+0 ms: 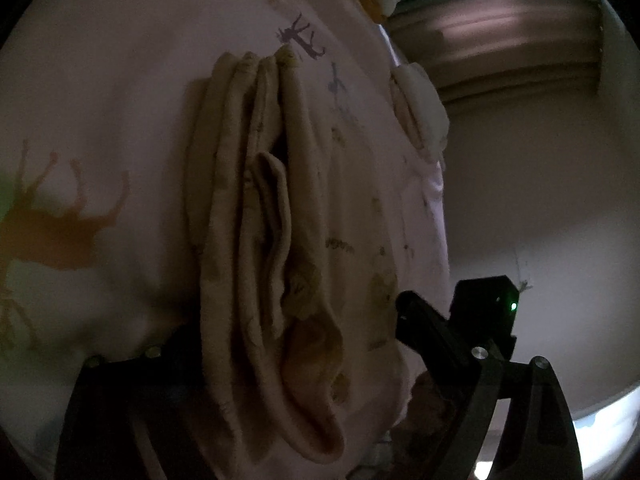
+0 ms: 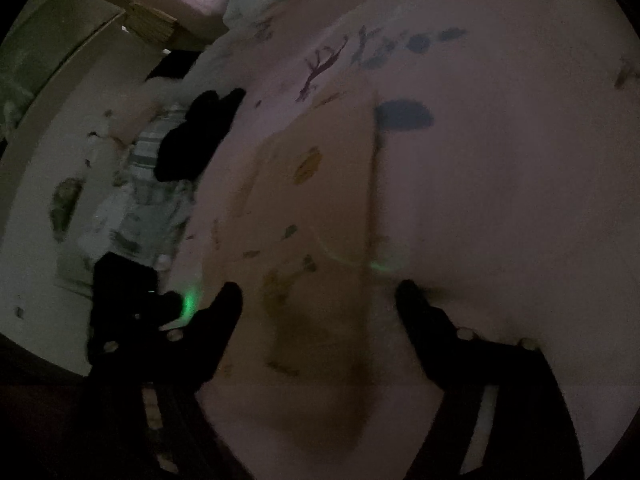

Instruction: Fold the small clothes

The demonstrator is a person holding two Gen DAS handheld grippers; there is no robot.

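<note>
Beige garment (image 1: 256, 240) lies bunched in folds on the printed sheet (image 1: 100, 100), folding judged midway; left gripper (image 1: 280, 336) and right gripper (image 2: 318, 292) both gape, gripping nothing, with unfolded clothes (image 2: 152, 200) piled far left.

Home bedroom: printed bedsheet (image 2: 500, 200), clothes heap (image 2: 152, 184), curtain (image 1: 500, 40).

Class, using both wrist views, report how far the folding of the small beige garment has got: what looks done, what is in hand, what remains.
Done: the beige garment already lies on the pink printed sheet gathered into long pleats.
In hand: the left gripper and right gripper both straddle the cloth with jaws apart; no pad visibly pinches it.
Left: flattening the bundle and finishing it, then the heap of other clothes at the sheet's edge, unfolded.
</note>
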